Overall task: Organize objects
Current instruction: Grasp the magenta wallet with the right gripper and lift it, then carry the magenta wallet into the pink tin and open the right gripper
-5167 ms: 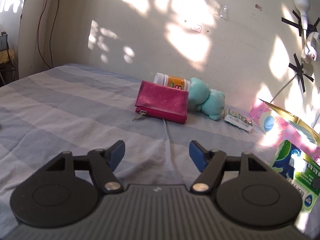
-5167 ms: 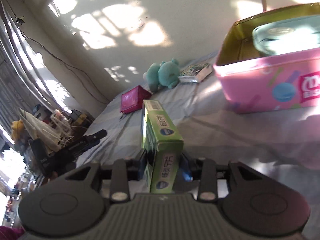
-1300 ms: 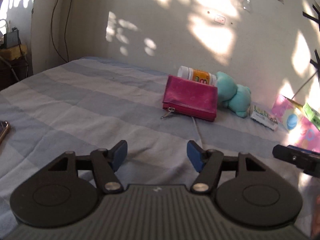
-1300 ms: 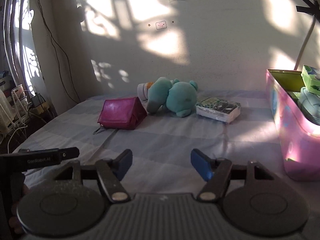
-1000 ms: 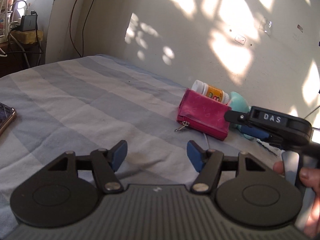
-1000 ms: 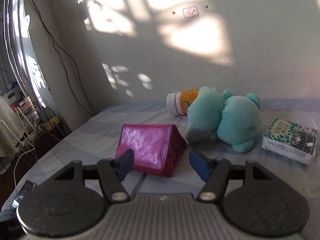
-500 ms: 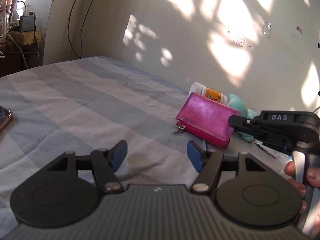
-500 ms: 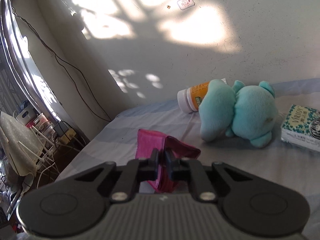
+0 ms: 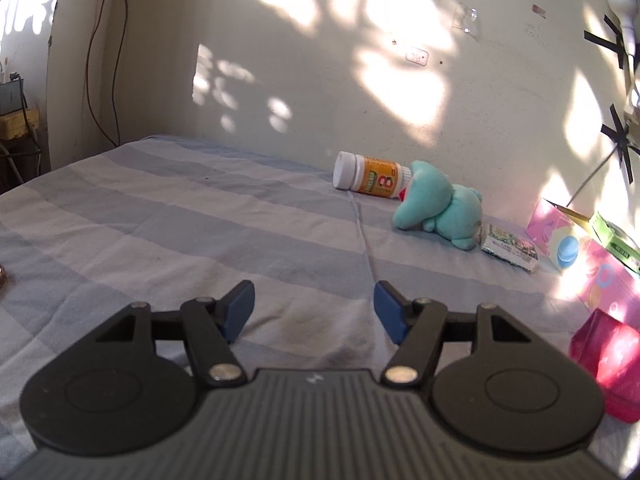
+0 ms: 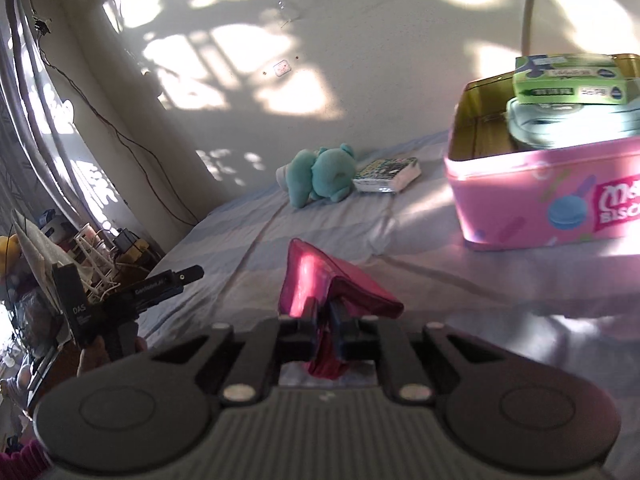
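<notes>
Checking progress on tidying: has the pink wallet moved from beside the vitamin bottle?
Yes. The pink wallet, held in the right gripper, has left the vitamin bottle and come toward the pink tin.

Pink tin (image 10: 532, 204) is running off the right edge in both views — its printed lettering is getting cut mid-word. Magenta pouch (image 10: 320, 280): its near end is disappearing between the right gripper's (image 10: 324, 316) pinched pads. Vitamin bottle (image 9: 368, 174) is lying partly behind the teal plush (image 9: 438, 206) — its small label print is staying unreadable.
</notes>
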The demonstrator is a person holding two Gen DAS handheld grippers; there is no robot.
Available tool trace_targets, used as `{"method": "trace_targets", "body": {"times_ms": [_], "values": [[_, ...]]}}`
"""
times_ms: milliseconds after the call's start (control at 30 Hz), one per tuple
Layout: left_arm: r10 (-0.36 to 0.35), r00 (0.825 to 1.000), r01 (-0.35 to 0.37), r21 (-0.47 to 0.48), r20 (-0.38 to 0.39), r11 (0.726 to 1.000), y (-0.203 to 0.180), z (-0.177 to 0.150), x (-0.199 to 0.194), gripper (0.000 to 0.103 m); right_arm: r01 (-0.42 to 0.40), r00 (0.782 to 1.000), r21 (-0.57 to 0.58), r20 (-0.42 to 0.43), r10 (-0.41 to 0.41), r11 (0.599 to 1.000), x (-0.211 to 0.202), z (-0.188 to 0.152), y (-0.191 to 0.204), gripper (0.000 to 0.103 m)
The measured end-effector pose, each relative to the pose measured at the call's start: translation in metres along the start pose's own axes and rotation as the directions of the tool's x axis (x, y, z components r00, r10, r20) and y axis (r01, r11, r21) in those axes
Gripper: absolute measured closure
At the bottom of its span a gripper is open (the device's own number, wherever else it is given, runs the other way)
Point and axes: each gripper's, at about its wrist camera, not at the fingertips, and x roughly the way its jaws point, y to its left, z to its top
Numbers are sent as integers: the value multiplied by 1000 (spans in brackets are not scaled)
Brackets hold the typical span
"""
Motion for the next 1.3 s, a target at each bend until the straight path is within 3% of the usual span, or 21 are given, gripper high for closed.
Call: {"method": "trace_targets", "body": {"times_ms": [100, 200, 300, 367, 467, 567, 633, 733, 767, 833, 933, 1100, 1300], "values": [[-87, 996, 88, 52, -24, 995, -26, 1, -9, 35, 128, 989, -3, 74, -127, 992, -37, -8, -18, 87], [-255, 966, 258, 77, -45, 963, -65, -1, -20, 34, 185, 975, -9, 130, -182, 983, -56, -18, -26, 63], [-409, 907, 420, 115, -104, 900, -110, -6, -23, 31, 202, 970, -49, 150, -193, 978, -57, -21, -23, 57], [-493, 854, 514, 126, -168, 848, -139, -12, -19, 31, 227, 965, -100, 154, -210, 969, -56, -24, -17, 50], [-541, 812, 577, 164, -220, 800, -172, -22, -11, 30, 268, 958, -182, 152, -243, 946, -53, -33, -10, 41], [-547, 789, 600, 156, -279, 785, -189, -29, 3, 27, 264, 963, -219, 107, -246, 939, -46, -40, -10, 40], [-564, 758, 625, 113, -327, 773, -194, -34, 12, 26, 250, 968, -221, 85, -237, 943, -41, -41, -11, 40], [-617, 695, 677, 49, -368, 734, -201, -42, 14, 32, 225, 974, -227, 43, -221, 947, -29, -41, -15, 44], [-616, 697, 677, 54, -368, 734, -204, -43, 12, 34, 220, 975, -225, 29, -219, 949, -25, -41, -17, 47], [-594, 726, 661, 113, -347, 742, -211, -43, 0, 39, 227, 974, -239, 51, -221, 944, -24, -42, -14, 56], [-597, 745, 654, 154, -298, 740, -211, -32, -20, 42, 254, 967, -290, 105, -233, 923, -33, -42, -4, 57], [-644, 742, 670, 201, -185, 714, -227, 2, -43, 42, 278, 948, -320, 243, -205, 906, -62, -24, 7, 57], [-660, 727, 686, 245, -188, 685, -280, 31, -25, 42, 349, 909, -324, 344, -235, 879, -75, 16, -15, 57]]}}
